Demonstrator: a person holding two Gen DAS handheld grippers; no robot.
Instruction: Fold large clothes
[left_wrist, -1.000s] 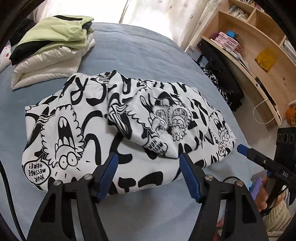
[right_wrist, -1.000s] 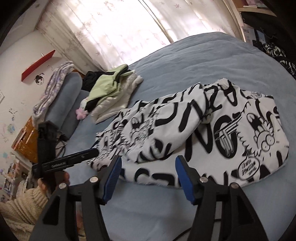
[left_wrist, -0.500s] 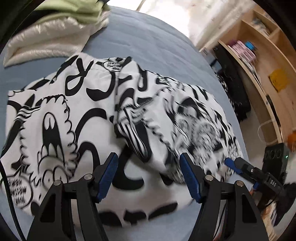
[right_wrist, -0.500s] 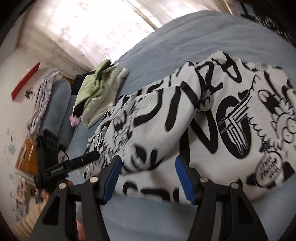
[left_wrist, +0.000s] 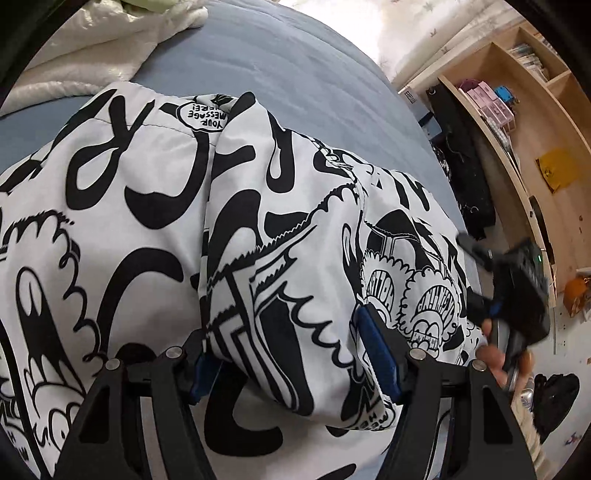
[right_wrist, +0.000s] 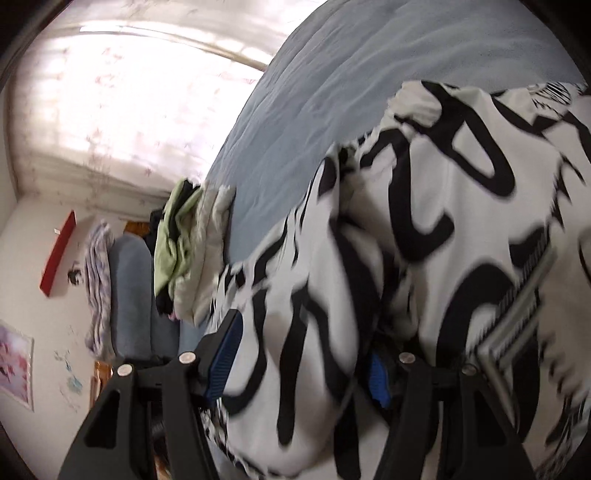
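Observation:
A puffy white jacket with black cartoon print lies on the blue bed; a sleeve is folded across its body. My left gripper is open, its blue-padded fingers either side of the folded sleeve's lower edge. My right gripper is open, its fingers astride a thick fold of the same jacket; that view is blurred. The right gripper also shows in the left wrist view, at the jacket's right end.
Folded green and white clothes are stacked at the bed's far corner, also seen in the left wrist view. Wooden shelves stand beside the bed. A grey cushioned headboard and curtained window lie beyond.
Both grippers have moved down and forward onto the jacket. Their open fingers now straddle folds of it, where before they hovered short of its near edge.

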